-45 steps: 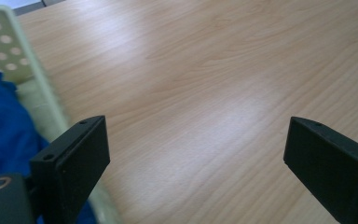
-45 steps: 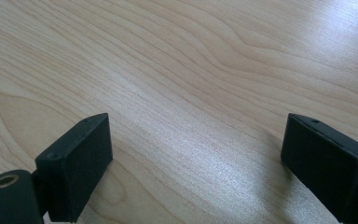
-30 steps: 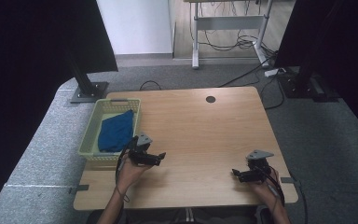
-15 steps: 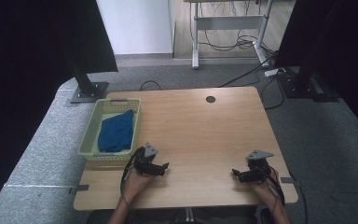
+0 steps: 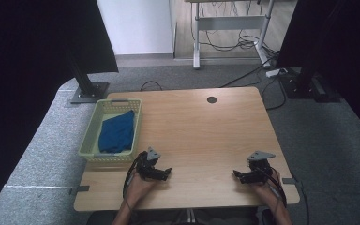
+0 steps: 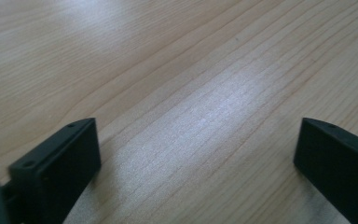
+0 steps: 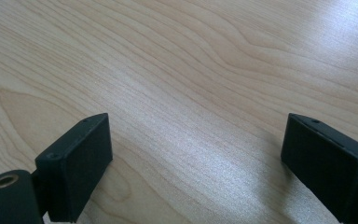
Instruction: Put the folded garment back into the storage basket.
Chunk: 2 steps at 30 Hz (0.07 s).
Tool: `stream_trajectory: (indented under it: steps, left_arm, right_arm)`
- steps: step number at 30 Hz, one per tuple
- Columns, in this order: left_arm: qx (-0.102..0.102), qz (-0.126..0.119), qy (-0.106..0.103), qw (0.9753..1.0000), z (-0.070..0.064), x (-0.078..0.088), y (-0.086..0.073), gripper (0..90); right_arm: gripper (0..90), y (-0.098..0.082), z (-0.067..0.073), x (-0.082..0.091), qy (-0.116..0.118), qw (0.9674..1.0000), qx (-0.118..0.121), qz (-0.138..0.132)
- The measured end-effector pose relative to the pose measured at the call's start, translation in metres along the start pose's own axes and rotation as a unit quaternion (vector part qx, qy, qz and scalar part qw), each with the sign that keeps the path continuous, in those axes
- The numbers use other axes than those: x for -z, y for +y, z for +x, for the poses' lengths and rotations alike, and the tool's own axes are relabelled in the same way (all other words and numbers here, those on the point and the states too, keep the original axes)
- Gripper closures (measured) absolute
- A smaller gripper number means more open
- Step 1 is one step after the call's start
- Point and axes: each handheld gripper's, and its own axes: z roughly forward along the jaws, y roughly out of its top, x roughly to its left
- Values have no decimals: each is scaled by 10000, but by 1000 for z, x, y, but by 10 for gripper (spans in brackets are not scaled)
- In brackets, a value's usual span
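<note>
My left gripper lies low over the wooden table, near its front edge and just in front of the basket. In the left gripper view its jaws stand wide apart over bare wood; they have just been opening, and nothing is between them. My right gripper rests near the front right of the table. It is open too, with only wood grain between its jaws. A blue cloth lies folded in a pale green basket at the table's left edge.
A dark round grommet sits near the table's far edge. Black stands rise from the floor beyond the left and right corners. A desk frame with cables stands farther back. Bare wood lies between the two grippers.
My left gripper has sunk and come toward the table's front edge, away from the basket's corner. The right gripper has stayed where it was.
</note>
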Motion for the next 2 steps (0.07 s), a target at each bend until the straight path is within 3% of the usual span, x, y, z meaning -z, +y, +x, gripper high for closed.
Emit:
stream_trajectory:
  steps: [2]
  left_arm:
    - [-13, -2, -10, 10000, 0, 0, 0, 0]
  right_arm:
    - [83, 0, 0, 0, 2, 10000, 0, 0]
